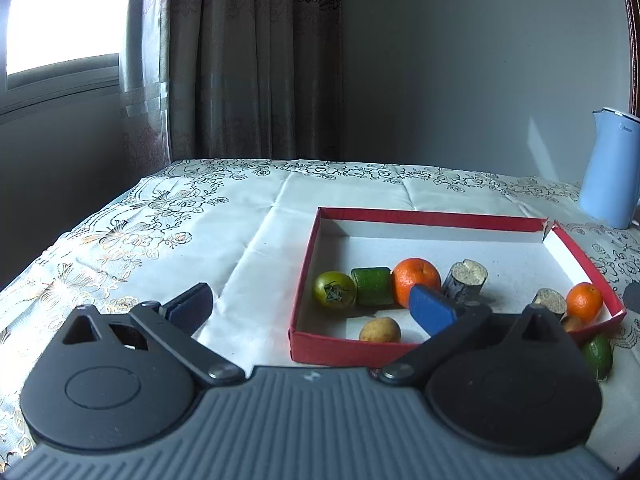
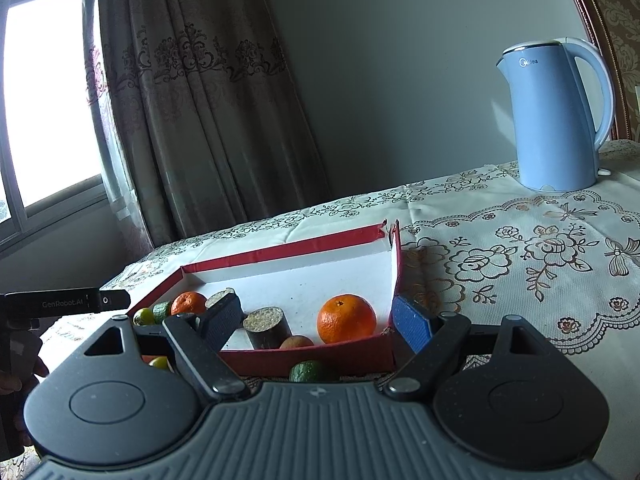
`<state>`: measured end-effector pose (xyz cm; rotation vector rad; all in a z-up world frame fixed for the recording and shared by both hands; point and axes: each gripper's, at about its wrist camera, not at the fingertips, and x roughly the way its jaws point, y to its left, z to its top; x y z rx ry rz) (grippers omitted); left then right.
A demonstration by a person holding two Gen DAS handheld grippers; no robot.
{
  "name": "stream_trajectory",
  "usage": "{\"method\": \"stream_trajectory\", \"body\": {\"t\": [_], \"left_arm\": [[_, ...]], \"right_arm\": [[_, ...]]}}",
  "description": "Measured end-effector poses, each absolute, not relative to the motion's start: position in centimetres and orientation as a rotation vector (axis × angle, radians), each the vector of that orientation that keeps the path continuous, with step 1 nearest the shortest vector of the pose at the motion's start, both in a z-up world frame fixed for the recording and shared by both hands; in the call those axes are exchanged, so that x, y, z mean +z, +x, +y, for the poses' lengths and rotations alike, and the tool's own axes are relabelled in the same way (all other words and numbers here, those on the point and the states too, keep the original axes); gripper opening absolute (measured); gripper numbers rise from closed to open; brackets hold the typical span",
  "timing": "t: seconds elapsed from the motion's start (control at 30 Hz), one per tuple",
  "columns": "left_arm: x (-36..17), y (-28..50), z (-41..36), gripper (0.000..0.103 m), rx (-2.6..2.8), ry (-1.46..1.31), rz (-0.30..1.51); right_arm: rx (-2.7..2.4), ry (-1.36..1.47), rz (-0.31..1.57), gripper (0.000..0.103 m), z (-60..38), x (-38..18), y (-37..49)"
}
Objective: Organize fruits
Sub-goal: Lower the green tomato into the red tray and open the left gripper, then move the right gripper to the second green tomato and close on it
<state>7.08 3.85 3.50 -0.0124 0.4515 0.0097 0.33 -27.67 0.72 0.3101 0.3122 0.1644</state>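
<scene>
From the left wrist camera, the left gripper (image 1: 311, 310) has its two blue-padded fingers spread wide with nothing between them. One finger is over the white flowered tablecloth (image 1: 160, 240). The other reaches over the near wall of the flat red cardboard box with a white inside (image 1: 332, 346). In the box lie a green tomato (image 1: 333, 289), a green block-shaped fruit (image 1: 373, 286), a big orange (image 1: 416, 282), a small tan fruit (image 1: 380, 330), two dark cut stalk pieces (image 1: 466, 280) and a smaller orange (image 1: 584, 301). A green lime (image 1: 598, 354) lies on the cloth just outside the box.

From the right wrist camera, the right gripper (image 2: 318, 320) is open too and holds nothing. Its fingers stand on either side of the box's near right corner. A tall light blue kettle (image 2: 556, 120) stands well behind on the cloth, and it reads "Midea". At the left edge, a black bar (image 2: 64, 302) reads "GenRobot.AI".
</scene>
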Motion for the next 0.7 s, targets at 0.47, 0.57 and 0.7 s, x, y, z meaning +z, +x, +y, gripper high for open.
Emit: {"method": "stream_trajectory", "body": {"t": [0.47, 0.57, 0.7], "left_arm": [[1.2, 3.6, 7.4, 0.103, 0.095, -0.074, 0.454], [1.0, 3.8, 8.0, 0.103, 0.105, -0.110, 0.464], [1.0, 3.6, 8.2, 0.103, 0.123, -0.119, 0.467]], "right_arm": [[0.296, 0.245, 0.358, 0.084, -25.5, 1.3, -0.3], [0.322, 0.170, 0.393, 0.084, -22.9, 1.3, -1.2], [0.378, 0.064, 0.425, 0.084, -19.0, 1.5, -1.8]]}}
